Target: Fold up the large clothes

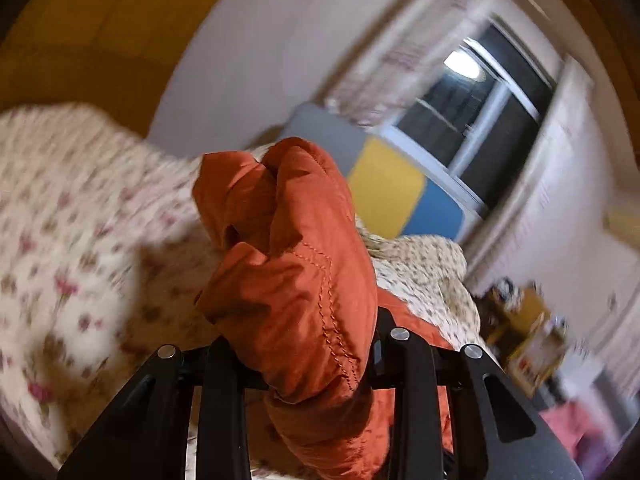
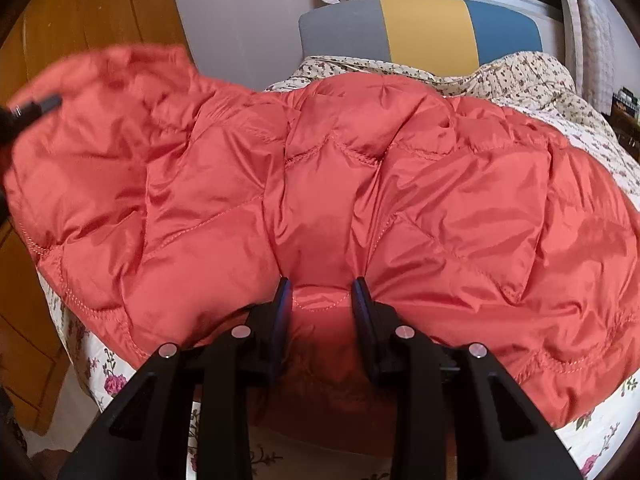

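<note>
puffy orange quilted jacket [image 2: 360, 184] spread over floral bed [image 2: 592, 420] ahead of right gripper [image 2: 322, 300], clamped on its near hem, left gripper [image 1: 304, 344] clamped on a bunched, lifted fold

Orange-red quilted down jacket [image 2: 400, 184], puffy with stitched seams, spread crumpled across a floral bed [image 2: 596, 428]. Its left edge is raised off the bed; a bunched fold [image 1: 296, 264] stands upright, near edge gathered.

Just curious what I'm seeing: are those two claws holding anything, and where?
Both grip the orange puffer jacket: the left gripper holds a bunched fold at one end, the right gripper pinches its near edge.
</note>
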Tool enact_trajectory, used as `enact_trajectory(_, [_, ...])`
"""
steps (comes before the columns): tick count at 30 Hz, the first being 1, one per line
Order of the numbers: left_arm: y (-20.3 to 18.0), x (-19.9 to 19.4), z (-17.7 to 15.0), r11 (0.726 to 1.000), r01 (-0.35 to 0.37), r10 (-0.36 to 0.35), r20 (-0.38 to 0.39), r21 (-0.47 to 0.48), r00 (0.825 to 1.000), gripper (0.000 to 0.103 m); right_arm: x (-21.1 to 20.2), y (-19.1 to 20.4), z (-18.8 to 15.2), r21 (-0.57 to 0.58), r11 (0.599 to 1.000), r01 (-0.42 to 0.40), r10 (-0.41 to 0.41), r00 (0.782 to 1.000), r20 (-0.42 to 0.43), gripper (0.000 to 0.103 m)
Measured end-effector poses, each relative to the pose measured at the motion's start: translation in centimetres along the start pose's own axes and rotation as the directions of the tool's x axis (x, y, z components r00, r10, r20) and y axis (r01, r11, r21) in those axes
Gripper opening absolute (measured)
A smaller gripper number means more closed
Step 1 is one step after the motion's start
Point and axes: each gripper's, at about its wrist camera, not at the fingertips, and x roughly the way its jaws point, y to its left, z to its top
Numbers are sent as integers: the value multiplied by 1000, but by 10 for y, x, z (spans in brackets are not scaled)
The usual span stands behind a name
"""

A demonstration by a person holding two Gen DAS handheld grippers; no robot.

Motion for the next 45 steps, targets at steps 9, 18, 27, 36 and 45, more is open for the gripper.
enact_trajectory(9, [-90,11,-23,950,120,-108,-55,290,993,30,-7,-29,3,174,972,-161,161,987,13,32])
enact_trajectory(18, [-134,37,-44,893,132,-94,-108,431,990,30,-80,-91,12,279,946,-167,129,980,149,45])
enact_trajectory(27, [-179,55,-73,836,159,-99,-141,525,985,31,-130,-174,-22,423,906,8,-60,992,108,41])
enact_trajectory(36, [-216,77,-118,754,213,-119,-189,621,975,31,-134,-190,-30,487,873,-25,-40,992,123,41])
enact_trajectory(45, [-221,100,-185,646,283,-115,-277,708,954,44,-161,-219,-31,578,813,-68,-41,984,174,43])
